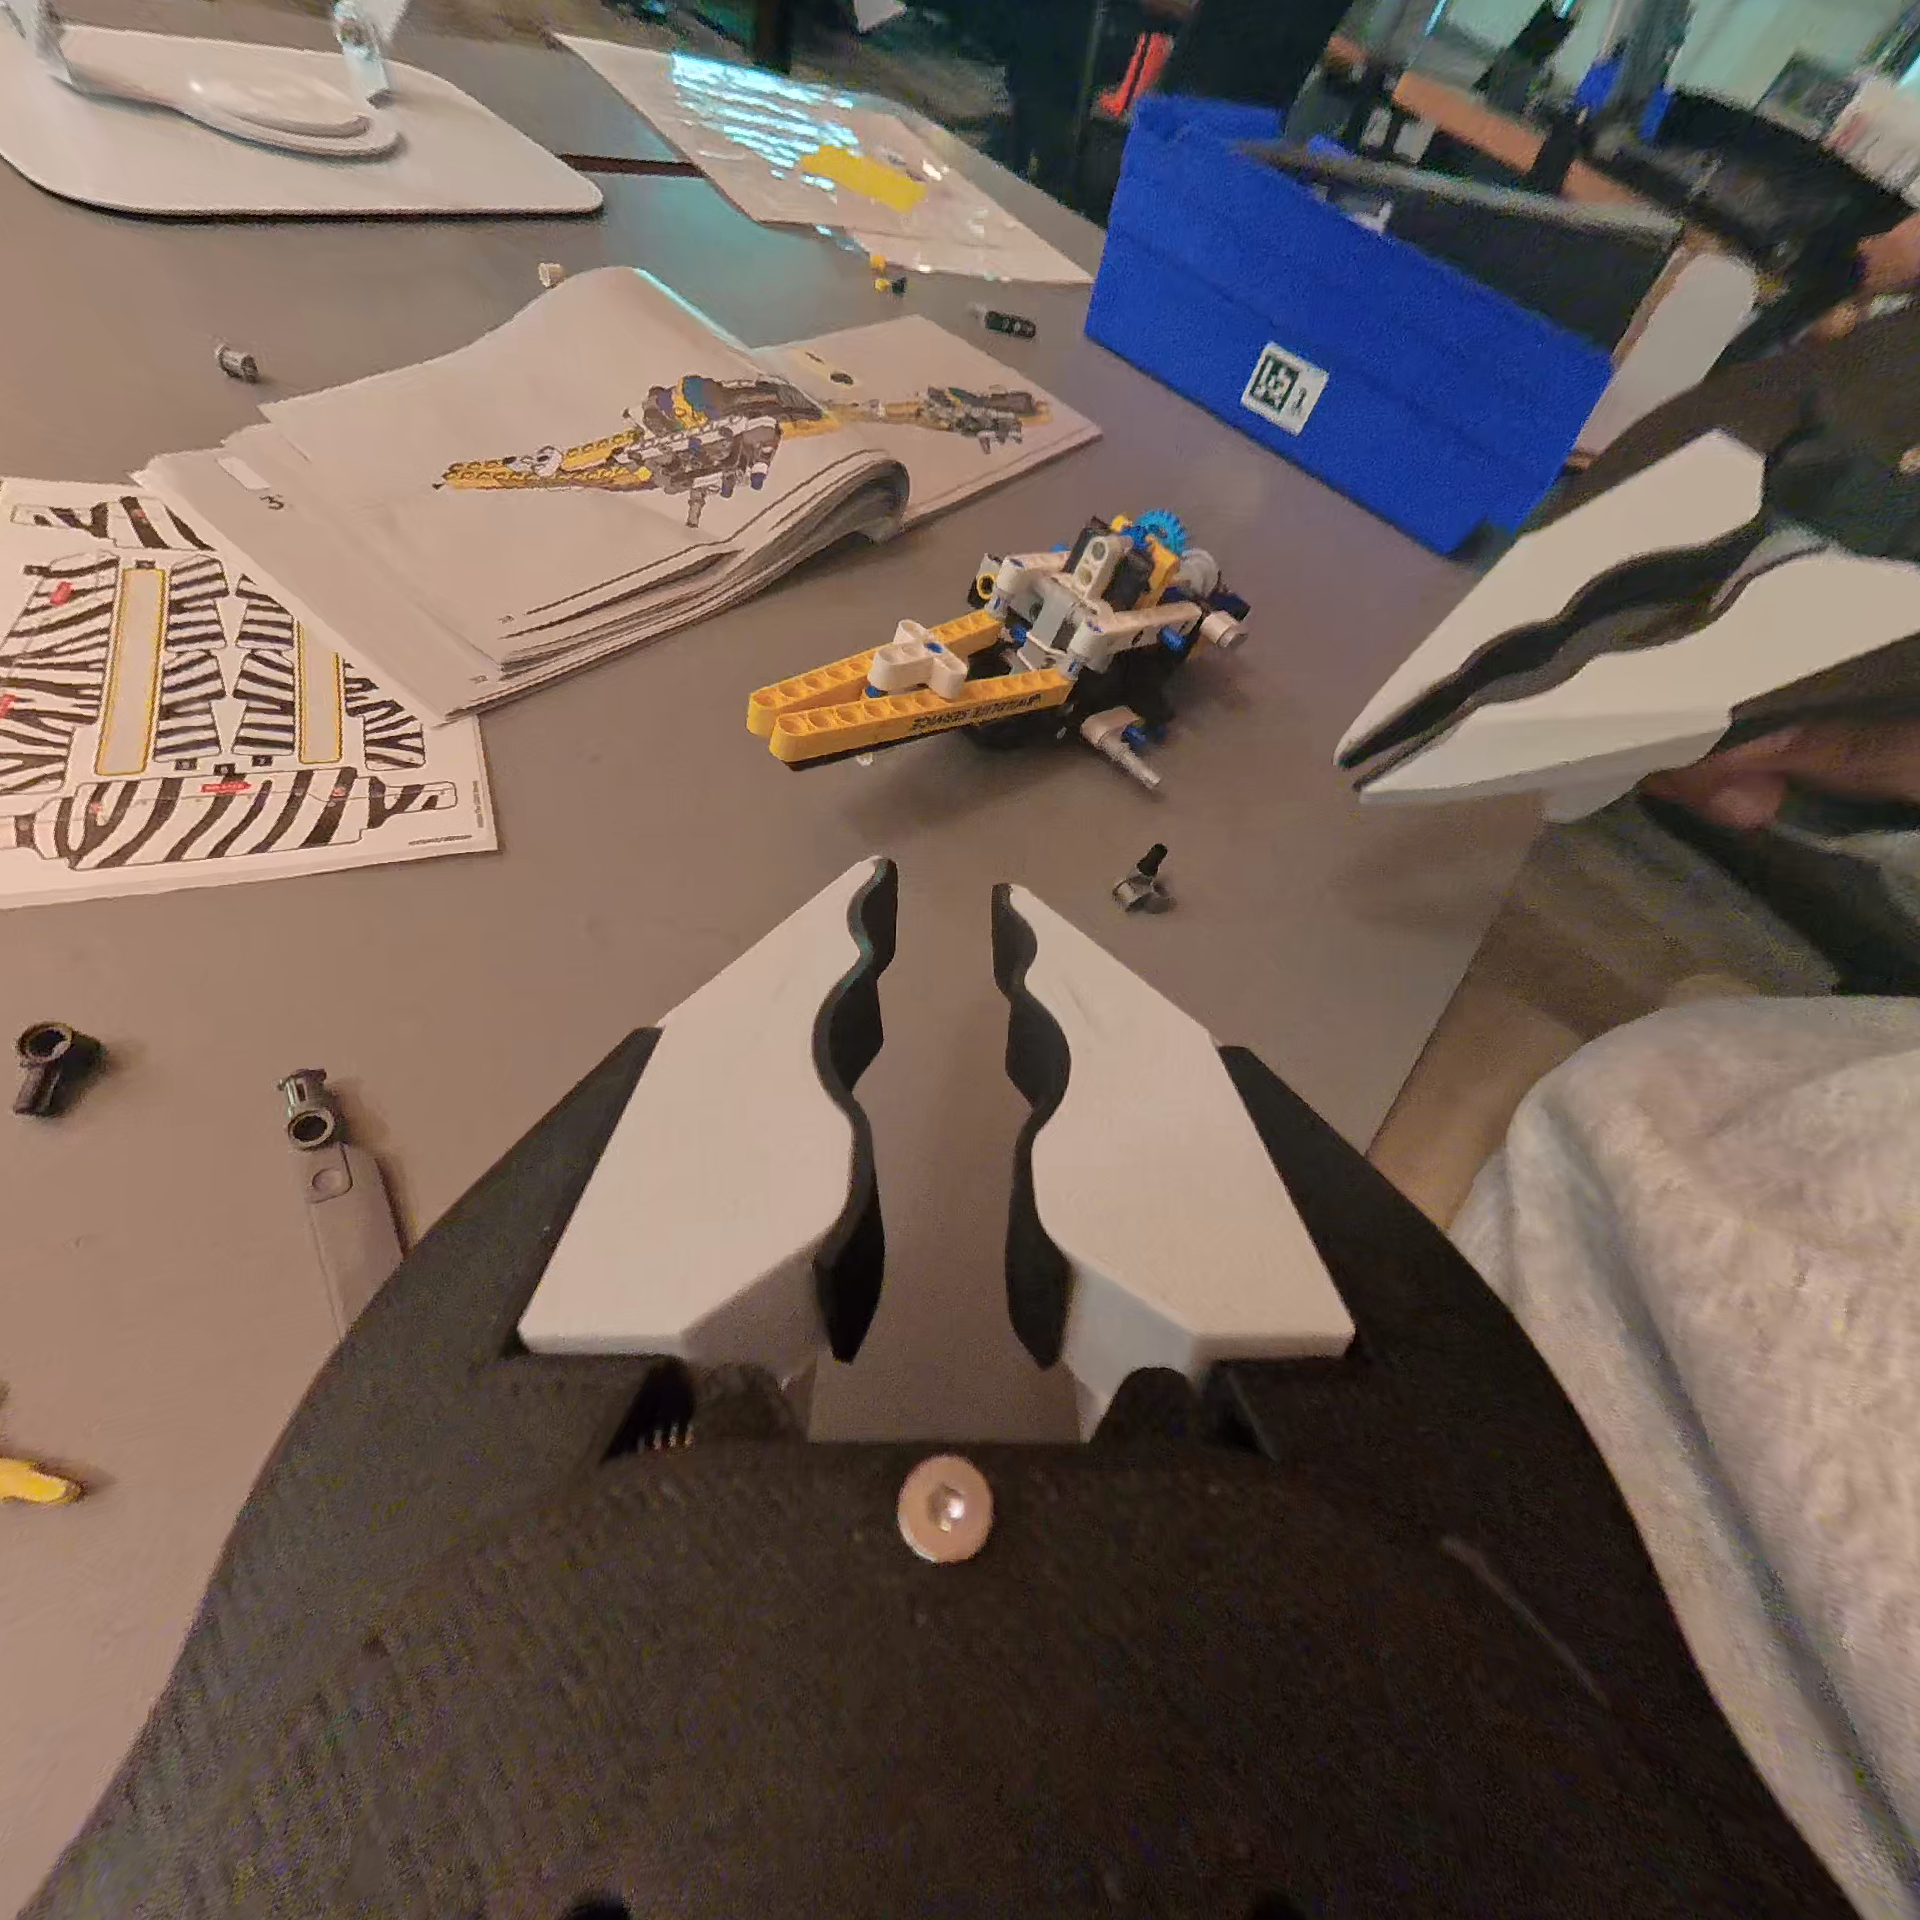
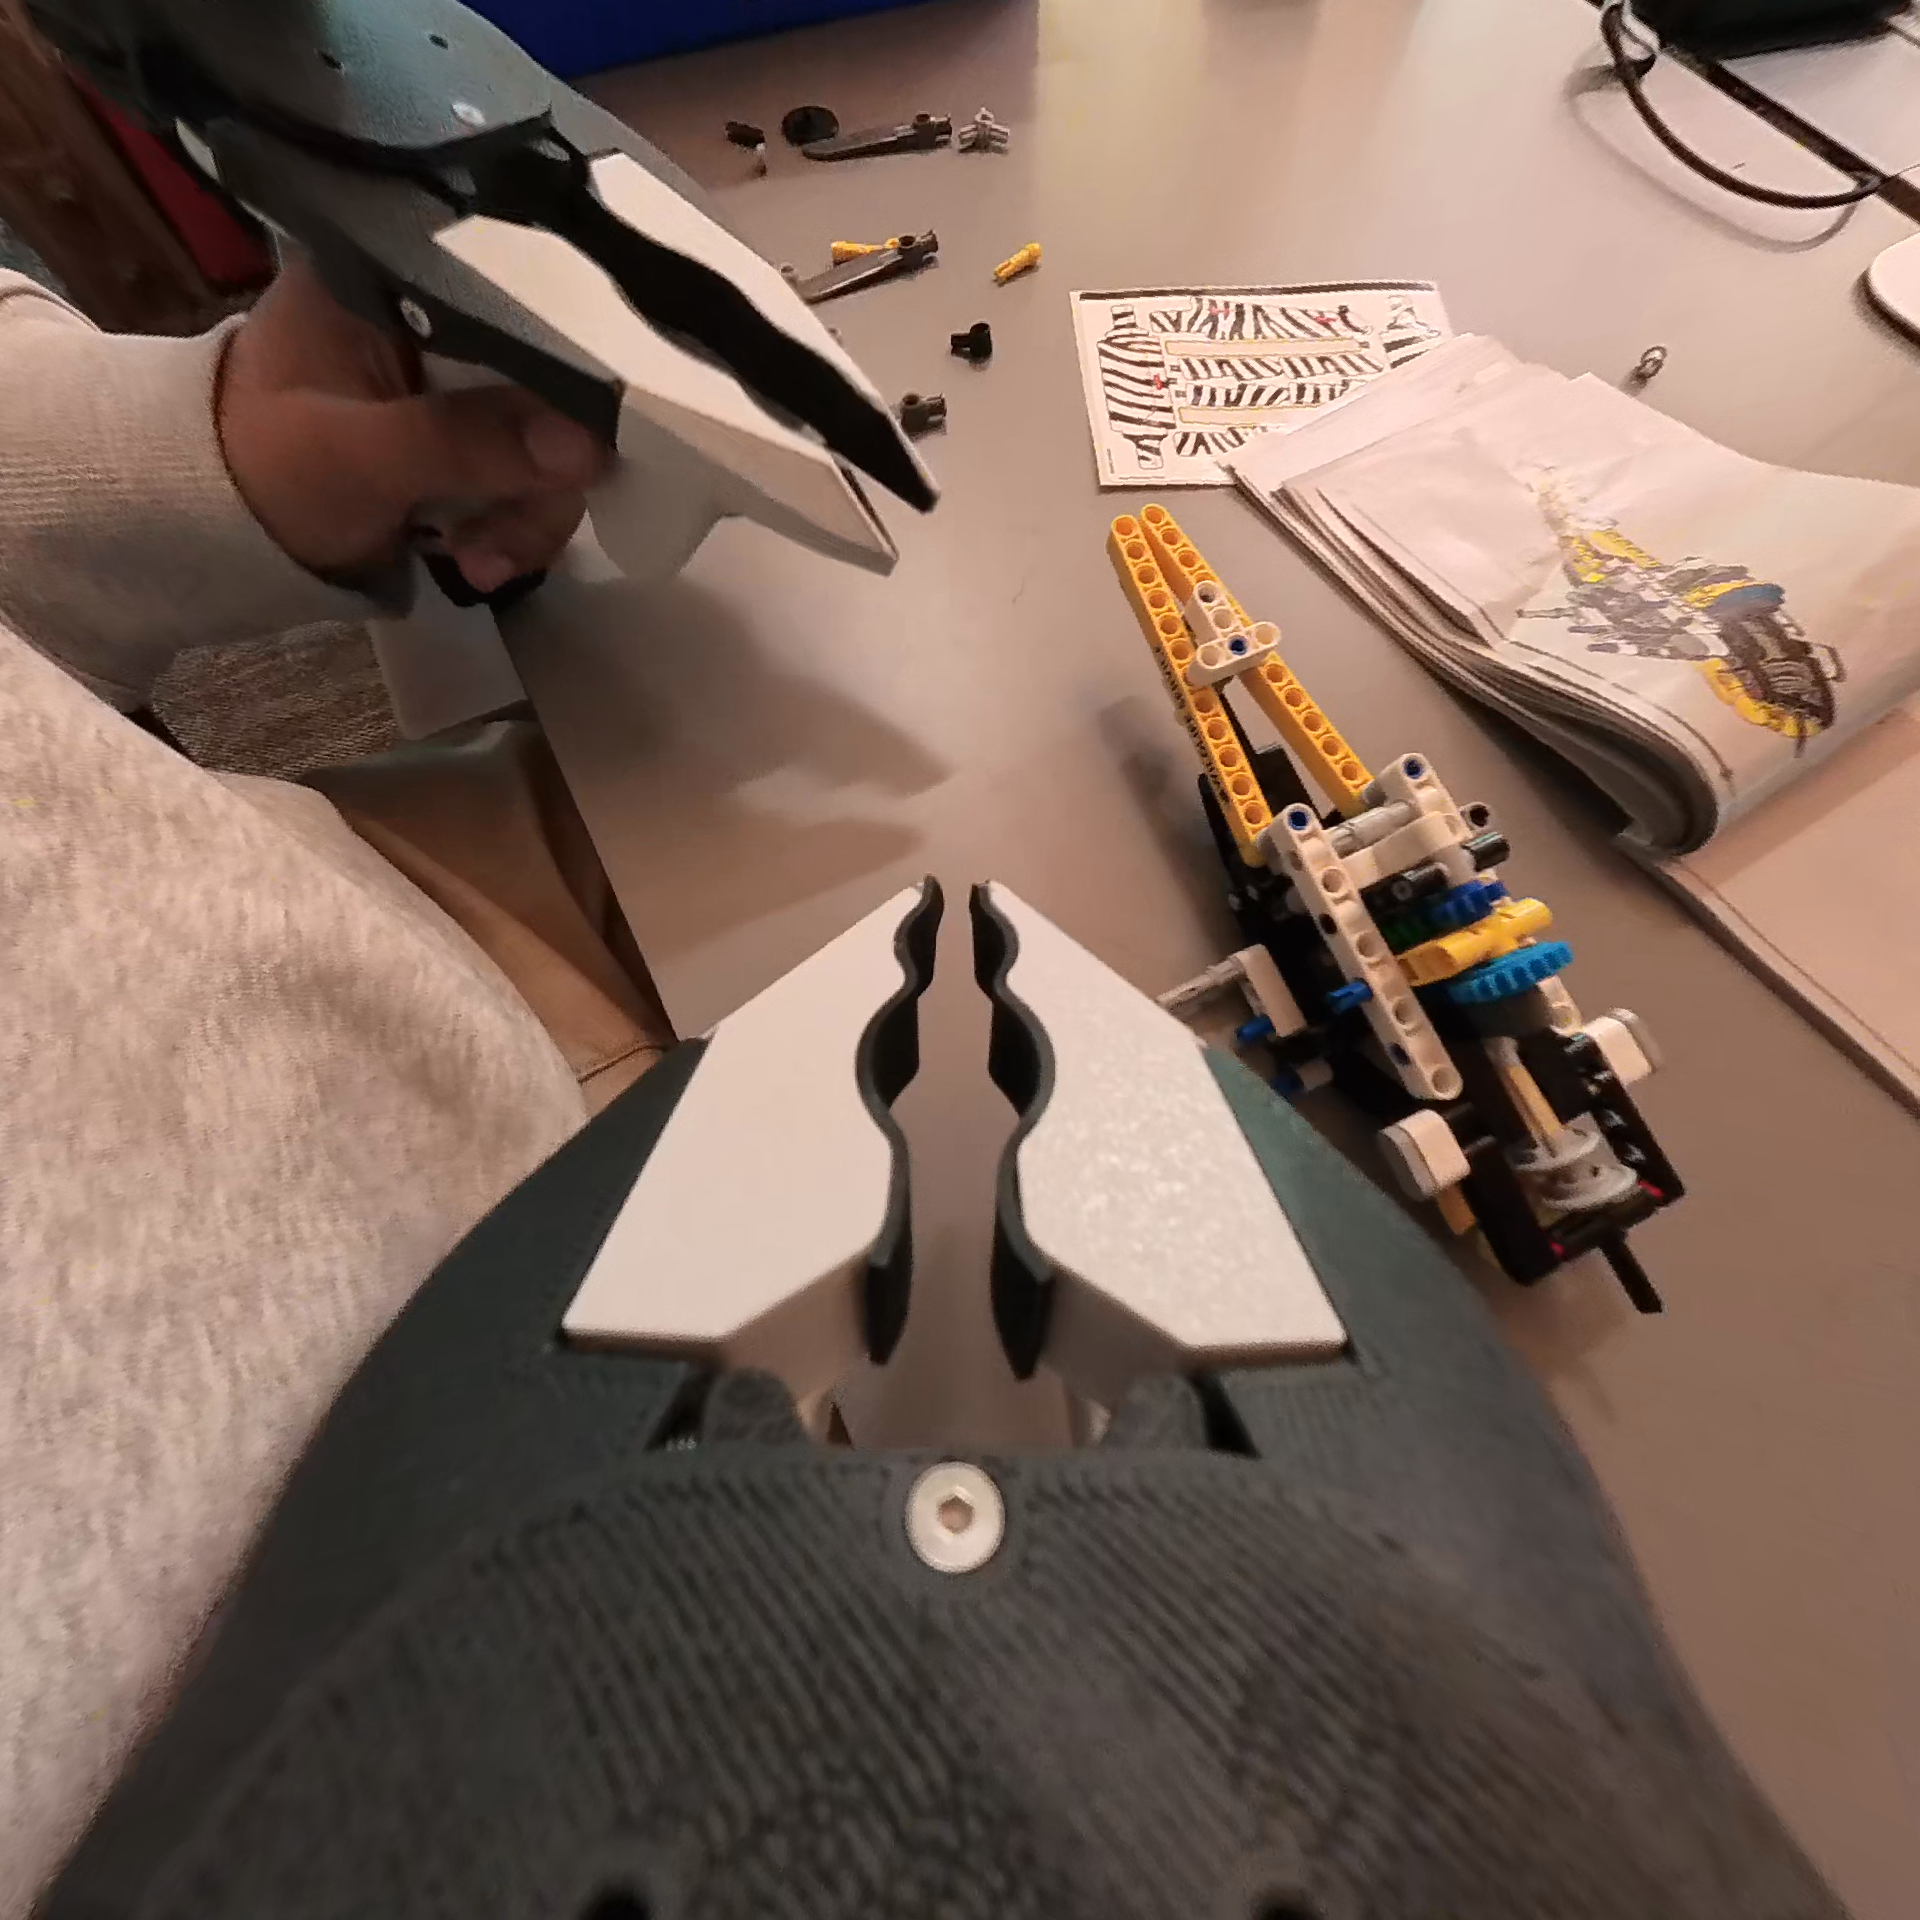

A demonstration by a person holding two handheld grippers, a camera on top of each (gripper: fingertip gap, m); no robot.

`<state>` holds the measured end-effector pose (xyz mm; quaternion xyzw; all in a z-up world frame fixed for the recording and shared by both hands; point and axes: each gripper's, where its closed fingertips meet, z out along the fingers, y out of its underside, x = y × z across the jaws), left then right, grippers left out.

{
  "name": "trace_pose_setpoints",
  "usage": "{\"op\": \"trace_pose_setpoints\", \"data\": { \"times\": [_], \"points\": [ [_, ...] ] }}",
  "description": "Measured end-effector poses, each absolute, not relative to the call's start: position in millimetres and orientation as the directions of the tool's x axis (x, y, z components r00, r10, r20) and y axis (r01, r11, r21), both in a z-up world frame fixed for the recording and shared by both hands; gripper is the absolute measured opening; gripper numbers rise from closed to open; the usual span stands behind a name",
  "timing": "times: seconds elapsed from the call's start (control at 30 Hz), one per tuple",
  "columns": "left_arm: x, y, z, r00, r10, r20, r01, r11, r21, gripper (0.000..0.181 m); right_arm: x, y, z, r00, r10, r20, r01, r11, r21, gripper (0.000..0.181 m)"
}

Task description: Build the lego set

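Note:
A partly built Lego model [image 1: 997, 655] with two long yellow beams, white beams and blue gears lies on the grey table [image 1: 644, 935]. It also shows in the right wrist view [image 2: 1382, 935], just right of my right gripper. My left gripper [image 1: 943, 873] is open and empty, above the table just short of the model. A small dark pin piece [image 1: 1143, 883] lies right of its tips. My right gripper [image 2: 956, 894] is open by a narrow gap and empty. It hangs right of the model in the left wrist view [image 1: 1351, 777]. The left gripper [image 2: 904, 530] shows at upper left in the right wrist view.
An open instruction book [image 1: 623, 468] and a striped sticker sheet [image 1: 208, 675] lie left of the model. A blue bin [image 1: 1330, 312] stands behind it. Loose dark connectors [image 1: 47, 1065] [image 1: 309, 1112] and yellow pins [image 2: 1018, 260] are scattered about. The table edge and a grey sleeve [image 1: 1714, 1299] are at right. The left gripper's tips are roughly 10 cm from the right gripper's. About 6 cm separates my right fingertips from the small dark pin piece [image 1: 1143, 883].

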<state>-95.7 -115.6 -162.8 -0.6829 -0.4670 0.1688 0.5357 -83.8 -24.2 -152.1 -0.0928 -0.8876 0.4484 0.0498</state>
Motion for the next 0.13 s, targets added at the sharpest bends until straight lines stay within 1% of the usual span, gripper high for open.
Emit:
{"op": "trace_pose_setpoints", "data": {
  "times": [0.13],
  "points": [
    [-95.9, -110.0, -169.7, 0.509, 0.839, 0.193, 0.46, -0.075, -0.885, 0.017, -87.0, -22.2, -150.8, -0.976, 0.215, 0.017, 0.113, 0.574, -0.811, 0.005]
  ]
}}
